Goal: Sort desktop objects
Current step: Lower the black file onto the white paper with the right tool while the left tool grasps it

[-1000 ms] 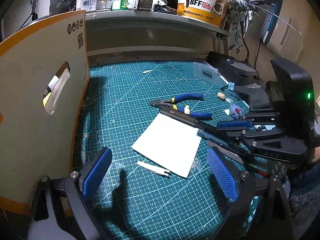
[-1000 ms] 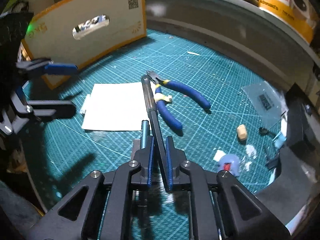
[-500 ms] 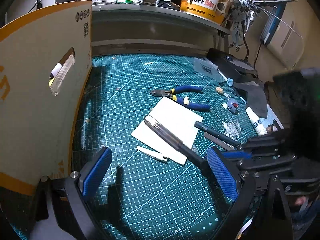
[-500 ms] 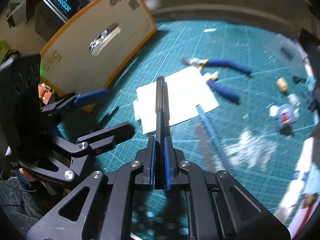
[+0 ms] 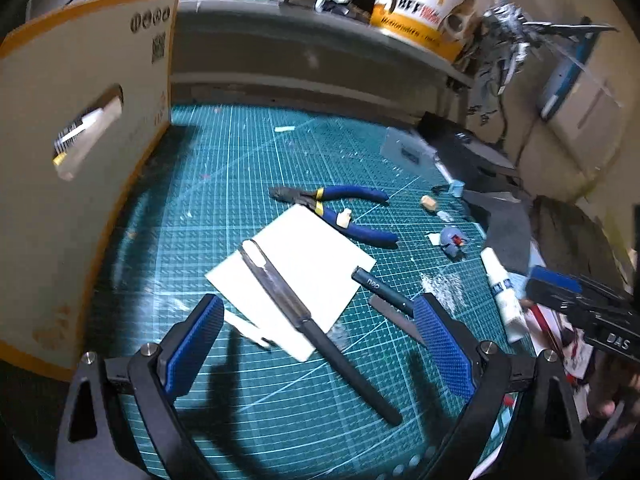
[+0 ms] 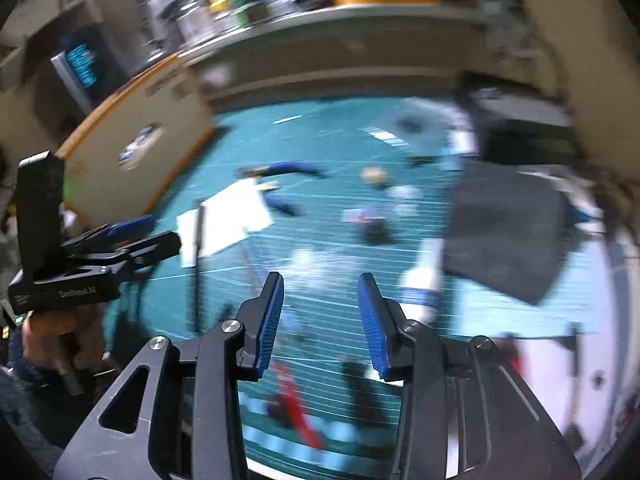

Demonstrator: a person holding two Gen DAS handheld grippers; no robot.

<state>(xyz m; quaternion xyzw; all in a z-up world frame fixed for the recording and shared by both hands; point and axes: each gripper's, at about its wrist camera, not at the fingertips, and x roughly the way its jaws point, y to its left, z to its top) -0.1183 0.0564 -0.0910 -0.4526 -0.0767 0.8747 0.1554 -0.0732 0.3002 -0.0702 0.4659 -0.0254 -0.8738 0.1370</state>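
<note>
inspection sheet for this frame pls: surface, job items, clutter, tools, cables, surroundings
Surface: green cutting mat, gridded, flecked with white scraps.
Job's things: long black hobby knife lying free, partly across the white sheet; blue-handled pliers beyond; dark pen and flat grey file to the right.
Clutter: white tube, small blue-grey model part, tan block, white powder patch.
Tools: left tool open, empty, over the knife; right tool open, empty, view blurred.
Cables: nothing seen clearly.
Surroundings: cardboard box at left; shelf with yellow-and-white bucket; grey model figure.
</note>
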